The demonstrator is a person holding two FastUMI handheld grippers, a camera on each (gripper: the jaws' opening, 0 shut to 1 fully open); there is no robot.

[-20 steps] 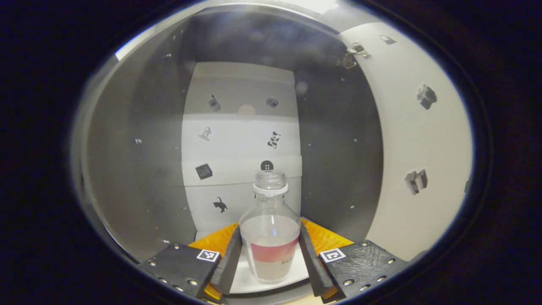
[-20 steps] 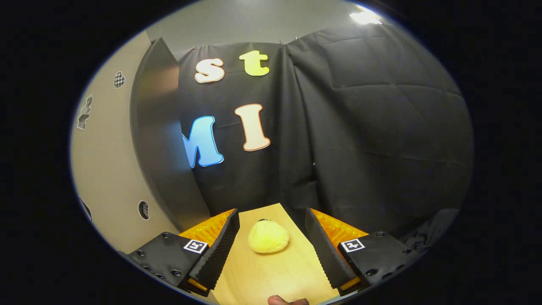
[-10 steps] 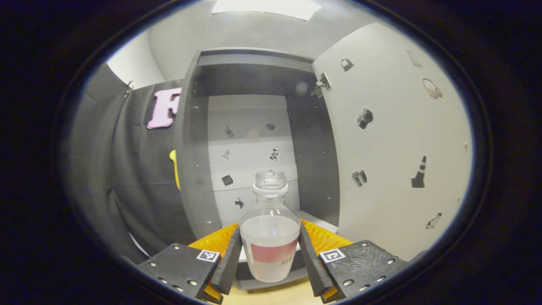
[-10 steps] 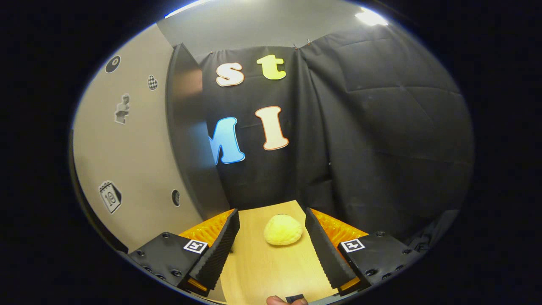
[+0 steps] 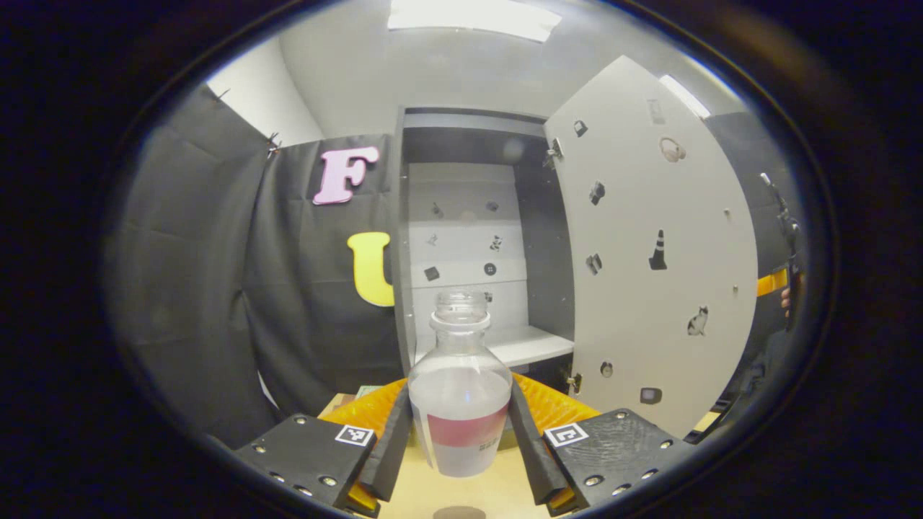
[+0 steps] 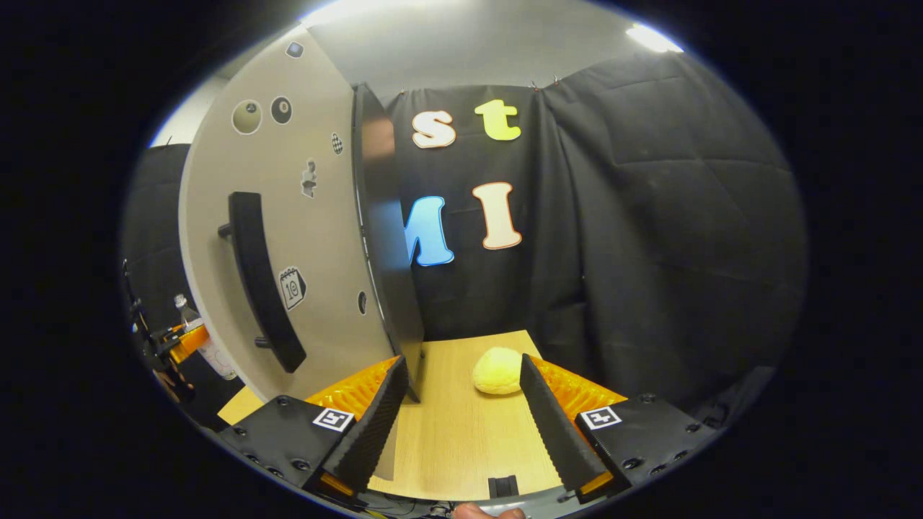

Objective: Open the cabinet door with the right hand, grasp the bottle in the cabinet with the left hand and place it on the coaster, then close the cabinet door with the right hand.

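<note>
I see the bottle upright between my left tool's fingers, both pressing its sides, held above the counter in front of the cabinet. The cabinet door stands swung open to the right, its shelf bare. My right tool has its fingers spread apart with nothing between them, hovering over the counter beside the door's handle, near a yellow lump.

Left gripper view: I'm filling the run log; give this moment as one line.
left gripper: shut on bottle | cabinet door: open | right gripper: open
</note>
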